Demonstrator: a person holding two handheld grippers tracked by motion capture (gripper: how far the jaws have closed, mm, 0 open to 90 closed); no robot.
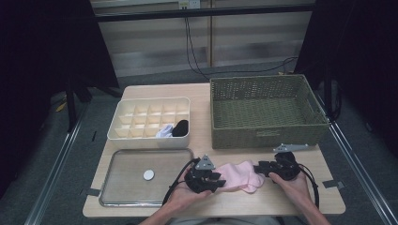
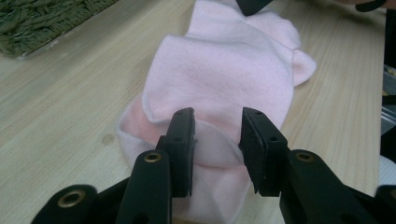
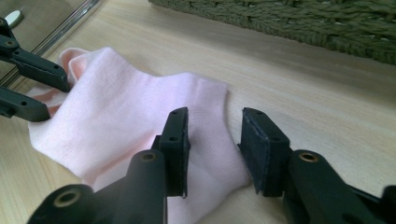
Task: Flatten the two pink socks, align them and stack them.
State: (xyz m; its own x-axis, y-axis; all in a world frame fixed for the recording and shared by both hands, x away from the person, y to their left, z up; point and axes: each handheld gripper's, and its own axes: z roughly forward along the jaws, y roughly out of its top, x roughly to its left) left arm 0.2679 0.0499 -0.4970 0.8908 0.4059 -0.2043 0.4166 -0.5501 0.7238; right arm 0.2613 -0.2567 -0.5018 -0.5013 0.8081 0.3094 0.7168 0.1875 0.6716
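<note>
A pink sock (image 1: 240, 174) lies flat on the table (image 1: 206, 93) near its front edge, in front of the woven basket (image 1: 265, 110) and to the right of the clear tray (image 1: 141, 176), with a gripper at each end. The left gripper (image 2: 217, 144) has its fingers (image 2: 180, 140) parted around the cuff end, where a rounded lip of fabric rises between them; the pads stand apart from the cloth on both sides, so the fingers look released rather than clamped. The right gripper (image 3: 212, 149) is the same at the other end: its fingers (image 3: 175, 144) are spread with the sock's edge lying beneath and between them, not pinched. The sock looks light, soft and limp, a fleecy knit that will fold, sag and drape as soon as one end is lifted, so it offers no stiff edge to push against. It is not fragile and its nap should give the pads good friction, though a thin single layer could slip out of a shallow bite. The best hold is probably a deep pinch across the doubled cuff on the left and the folded toe end on the right, taking both layers together. It may in fact be a pair laid one on the other, since a darker pink layer shows under the cuff in the left gripper view, but that is hard to confirm. The divided white organiser (image 1: 150, 119), already holding a black and a white sock (image 1: 174, 129), sits behind the tray.
</note>
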